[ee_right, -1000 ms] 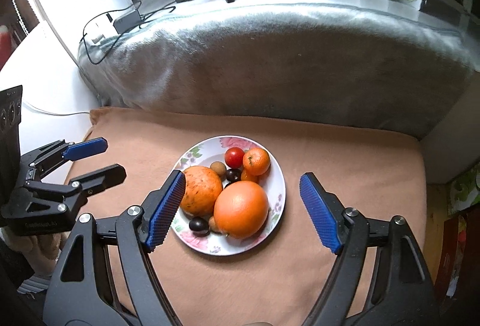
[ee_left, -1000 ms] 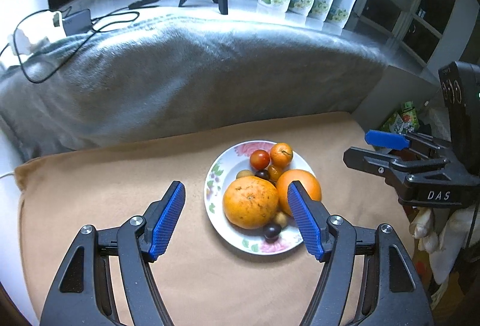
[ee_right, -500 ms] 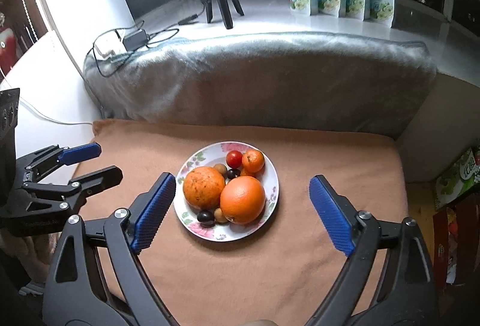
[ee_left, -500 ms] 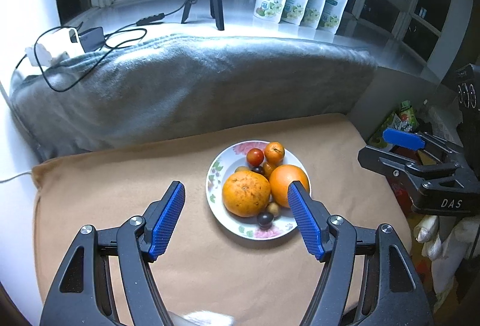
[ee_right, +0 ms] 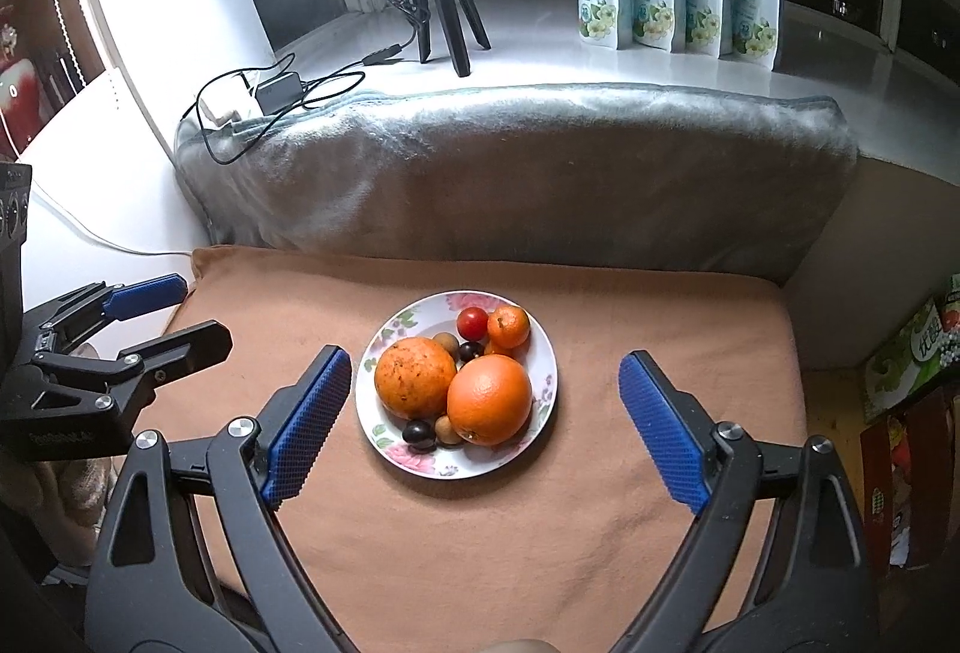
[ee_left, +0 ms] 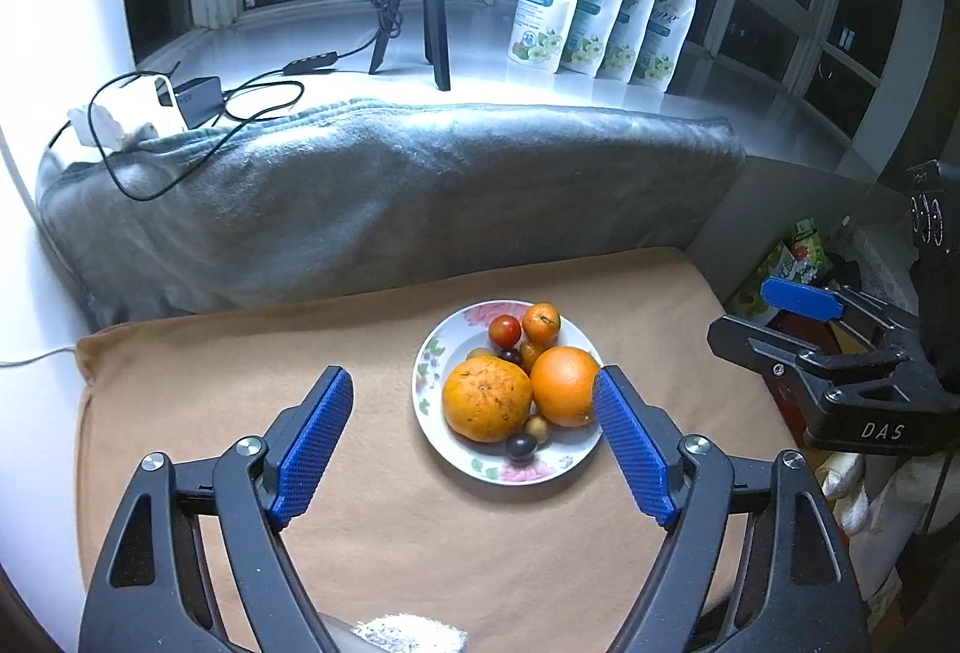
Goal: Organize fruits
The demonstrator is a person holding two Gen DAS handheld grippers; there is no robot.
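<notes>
The plate (ee_right: 543, 353) sits near the middle of the tan cushion (ee_right: 480, 533), and all the fruit is piled on it: 2 large oranges side by side at the near half, a red tomato (ee_right: 472, 323) and a small tangerine (ee_right: 509, 326) at the far rim, and a few small brown and dark round fruits tucked between and in front of them. Both tools hang above the near edge of the cushion, well clear of the plate, each with its blue pads spread wide and holding nothing. The plate lies straight ahead of the right gripper (ee_right: 486, 425), almost centered in its gap, so this hand seems better lined up for a reach. From the left gripper (ee_left: 474, 440) the plate lies ahead and toward its right pad, which overlaps the smooth orange (ee_left: 564, 386) in that view; whether it is near the fruit in depth is unclear. The rough orange (ee_left: 487, 400) has a dull, speckled skin and sits left of the smooth, brighter one, the 2 touching. Round fruit has no long axis, so any closing direction would do, but these would likely roll. The plate looks already filled, so the sorting is probably at or near its end.
</notes>
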